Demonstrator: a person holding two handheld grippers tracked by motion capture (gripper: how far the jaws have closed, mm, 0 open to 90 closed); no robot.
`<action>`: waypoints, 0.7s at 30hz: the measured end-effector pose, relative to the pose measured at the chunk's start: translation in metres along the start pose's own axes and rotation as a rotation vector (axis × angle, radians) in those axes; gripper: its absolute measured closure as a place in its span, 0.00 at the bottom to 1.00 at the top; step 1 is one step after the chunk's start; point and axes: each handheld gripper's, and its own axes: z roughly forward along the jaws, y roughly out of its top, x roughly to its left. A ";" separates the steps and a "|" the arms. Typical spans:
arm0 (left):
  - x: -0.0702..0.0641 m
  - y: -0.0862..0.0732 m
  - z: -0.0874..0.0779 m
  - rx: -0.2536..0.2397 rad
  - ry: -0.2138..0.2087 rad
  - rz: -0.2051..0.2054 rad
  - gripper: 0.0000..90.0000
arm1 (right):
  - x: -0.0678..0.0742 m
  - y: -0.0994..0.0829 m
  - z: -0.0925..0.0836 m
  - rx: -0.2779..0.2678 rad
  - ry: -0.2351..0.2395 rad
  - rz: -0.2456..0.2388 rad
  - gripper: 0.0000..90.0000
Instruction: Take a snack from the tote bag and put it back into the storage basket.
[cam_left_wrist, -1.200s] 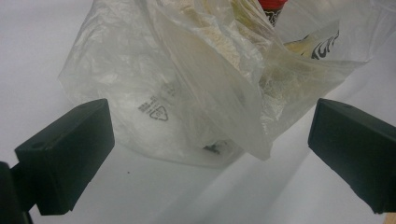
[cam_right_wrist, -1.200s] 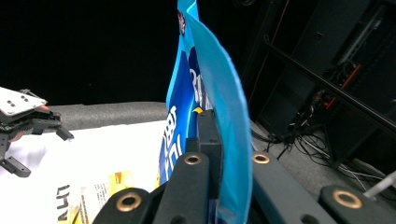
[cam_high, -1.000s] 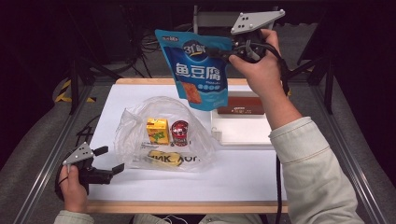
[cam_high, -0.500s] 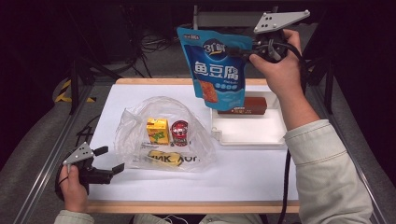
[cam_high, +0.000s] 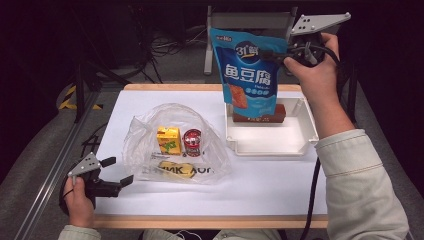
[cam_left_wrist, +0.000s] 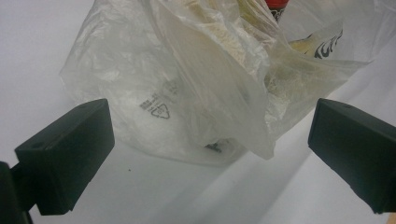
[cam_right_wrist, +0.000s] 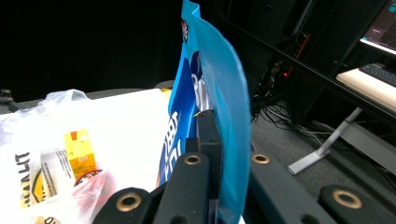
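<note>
Since the earlier frames the blue snack pouch (cam_high: 248, 75) has travelled toward the bench's right side, carried by the right tool (cam_high: 280, 56), and now hangs above the white tray (cam_high: 310, 127) at the bench's far right. That tool is clenched on the pouch's upper edge, its jaws pinching the thin film in the right gripper view (cam_right_wrist: 224, 116). The left tool (cam_high: 116, 172) rests near the bench's front left corner, released, jaws spread wide and holding nothing, just short of the clear plastic bag (cam_high: 175, 145) with its yellow carton (cam_high: 168, 140) and red-topped item (cam_high: 192, 140). A brown bar (cam_high: 260, 117) already lies along the tray's far wall, under the pouch's bottom edge. The grip is on one top corner only, so the pouch can swing or slip from the pinch; lowered askew, its bottom may catch the bar or the tray's rim and tip outside onto the bench.
</note>
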 end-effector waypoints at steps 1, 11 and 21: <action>0.000 0.000 0.000 -0.001 0.000 0.000 0.01 | -0.002 -0.002 -0.001 0.002 -0.006 0.005 1.00; 0.000 0.000 0.000 -0.001 0.001 0.001 0.01 | -0.016 -0.016 -0.009 0.020 -0.040 0.027 1.00; 0.000 0.000 0.000 0.000 0.001 0.000 0.01 | -0.023 -0.031 -0.009 0.034 -0.042 0.049 1.00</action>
